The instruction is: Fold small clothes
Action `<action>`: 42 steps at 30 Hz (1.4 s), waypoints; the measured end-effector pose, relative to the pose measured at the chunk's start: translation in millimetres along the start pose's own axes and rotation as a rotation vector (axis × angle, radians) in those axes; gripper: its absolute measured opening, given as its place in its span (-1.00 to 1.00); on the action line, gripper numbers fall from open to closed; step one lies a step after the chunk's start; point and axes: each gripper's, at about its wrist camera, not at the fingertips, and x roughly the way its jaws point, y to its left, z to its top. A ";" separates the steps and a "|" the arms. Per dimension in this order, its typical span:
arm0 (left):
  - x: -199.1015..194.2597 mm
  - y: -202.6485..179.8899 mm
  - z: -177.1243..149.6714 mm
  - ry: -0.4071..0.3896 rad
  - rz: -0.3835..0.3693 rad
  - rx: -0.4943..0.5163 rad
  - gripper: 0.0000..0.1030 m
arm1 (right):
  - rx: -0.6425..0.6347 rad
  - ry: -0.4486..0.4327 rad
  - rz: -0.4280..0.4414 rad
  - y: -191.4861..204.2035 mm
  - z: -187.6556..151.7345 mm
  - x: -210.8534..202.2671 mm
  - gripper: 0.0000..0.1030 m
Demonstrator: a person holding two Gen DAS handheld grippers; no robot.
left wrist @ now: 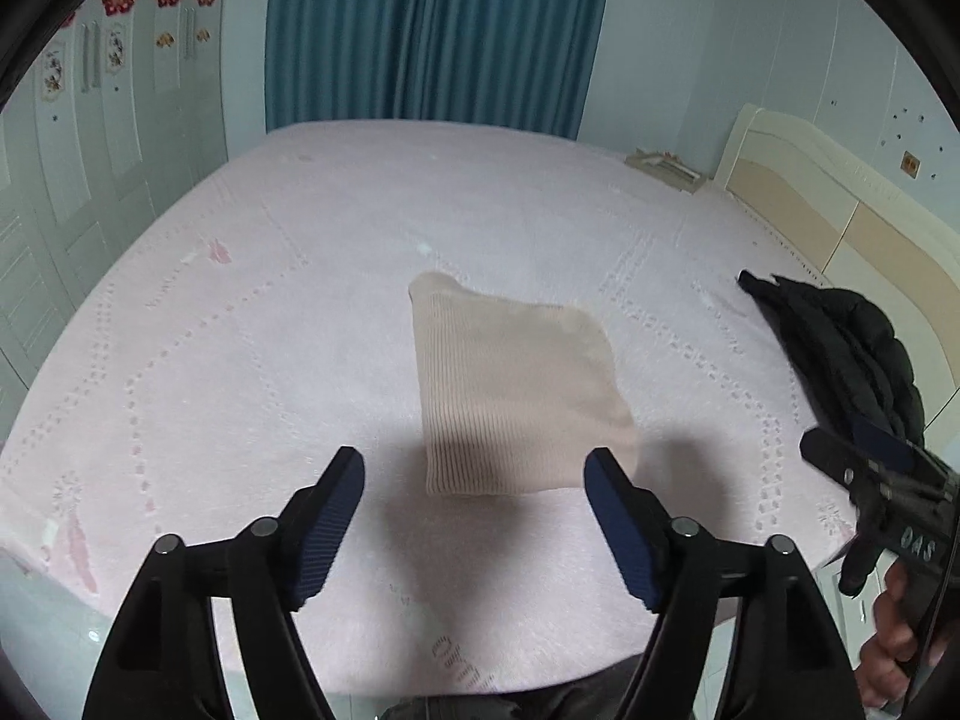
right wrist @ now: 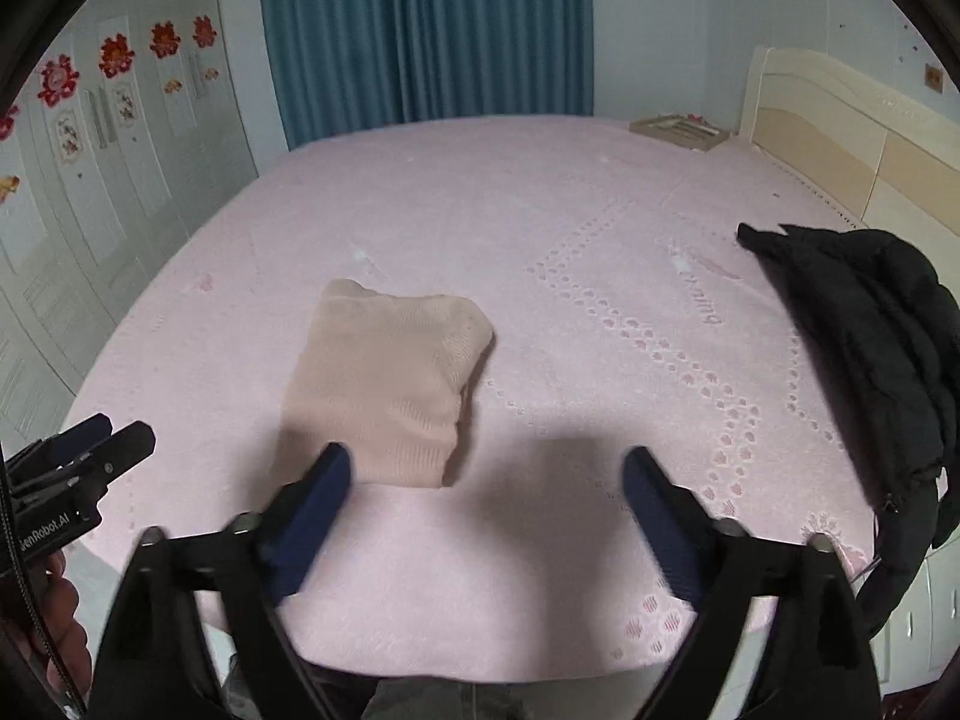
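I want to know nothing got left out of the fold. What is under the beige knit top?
The folded beige knit top lies flat on the pink bed cover. Only its top layer and edges show; anything beneath is hidden.

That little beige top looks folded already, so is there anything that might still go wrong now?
Perhaps. The folded beige knit lies loose on the pink bedspread, and its right edge shows stacked layers that might slump open if bumped. Both the left gripper and right gripper hang open just above it, so a careless dip might snag it. The black jacket sits near the bed's edge and might slide off.
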 end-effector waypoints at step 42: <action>-60.8 -10.7 -12.4 -0.053 0.073 0.027 0.57 | 0.009 -0.033 -0.049 13.3 -16.0 -59.3 0.99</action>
